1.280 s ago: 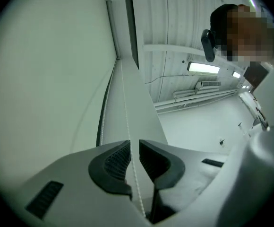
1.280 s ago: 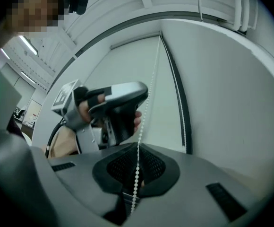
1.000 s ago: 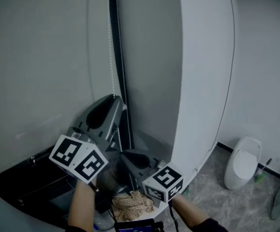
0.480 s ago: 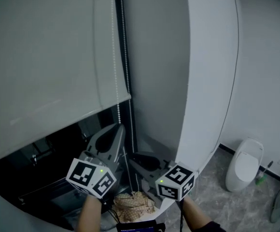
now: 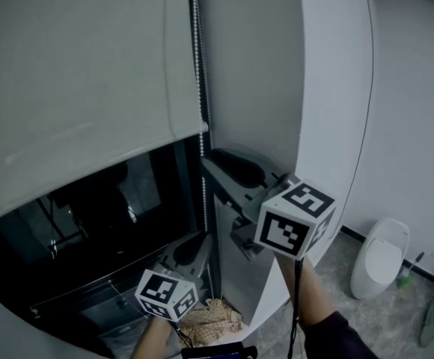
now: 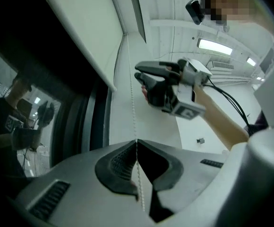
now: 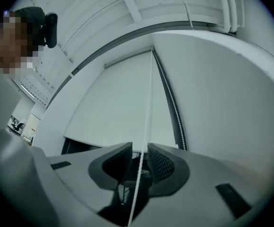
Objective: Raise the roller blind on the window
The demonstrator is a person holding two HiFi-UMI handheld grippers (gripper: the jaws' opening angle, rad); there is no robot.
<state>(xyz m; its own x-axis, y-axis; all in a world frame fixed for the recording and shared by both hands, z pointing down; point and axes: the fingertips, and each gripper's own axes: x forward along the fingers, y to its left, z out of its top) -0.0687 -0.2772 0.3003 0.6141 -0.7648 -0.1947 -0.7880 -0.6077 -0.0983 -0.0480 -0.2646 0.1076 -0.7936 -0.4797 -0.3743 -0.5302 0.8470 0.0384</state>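
Observation:
The pale grey roller blind (image 5: 90,73) covers the upper window, its bottom bar slanting across the dark glass. Its white bead chain (image 5: 200,88) hangs down the frame at the blind's right edge. Low in the head view, my left gripper (image 5: 202,239) is shut on the chain; in the left gripper view the beads (image 6: 131,98) run into the closed jaws (image 6: 136,143). My right gripper (image 5: 211,160) is higher up the chain, open. In the right gripper view the chain (image 7: 149,89) passes through the gap of the gripper (image 7: 140,148) without the pads pressing it, below the blind (image 7: 118,98).
Dark window glass (image 5: 90,230) with reflections shows beneath the blind. A white curved wall panel (image 5: 329,88) stands right of the chain. On the tiled floor are a white toilet (image 5: 378,256) at the right and a patterned cloth (image 5: 213,321) below my hands.
The blind's bottom edge has risen and more dark glass shows. My left gripper has gone down with the chain. My right gripper has moved up along the chain, above the left.

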